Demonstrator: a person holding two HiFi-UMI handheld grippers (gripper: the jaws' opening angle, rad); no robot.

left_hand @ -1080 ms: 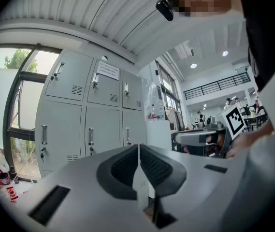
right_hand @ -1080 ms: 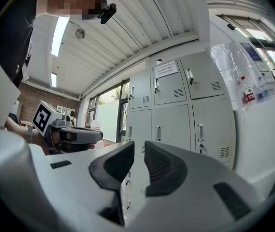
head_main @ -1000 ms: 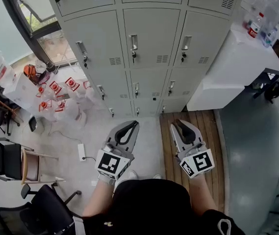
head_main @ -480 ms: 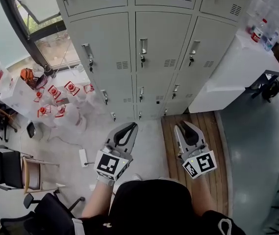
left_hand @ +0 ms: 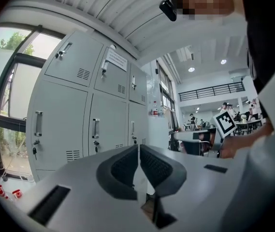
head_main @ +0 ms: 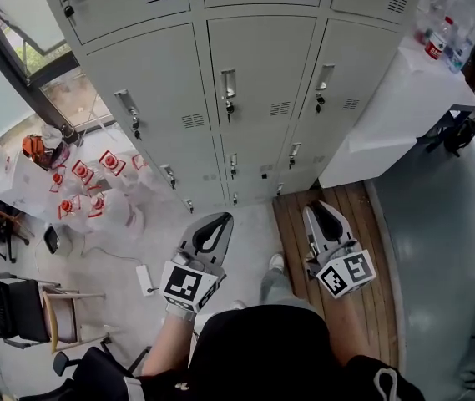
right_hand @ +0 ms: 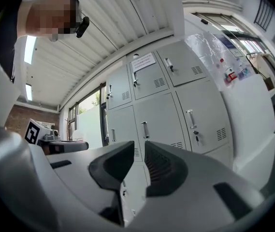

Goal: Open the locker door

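You face the pale grey metal locker bank point(head_main: 258, 65), upper centre.
Your left gripper point(head_main: 223, 217) and right gripper point(head_main: 315, 208), lower centre, keep empty jaws pressed together.

Workplace locker area: grey metal lockers point(head_main: 258, 65), office chairs point(head_main: 7, 307), white counter point(head_main: 404, 98).

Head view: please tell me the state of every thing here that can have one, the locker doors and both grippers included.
Locker doors, all closed, none opened yet.
Left gripper, shut, empty, touching nothing.
Right gripper, shut, empty, touching nothing.
Bottle, upright on the white cabinet.
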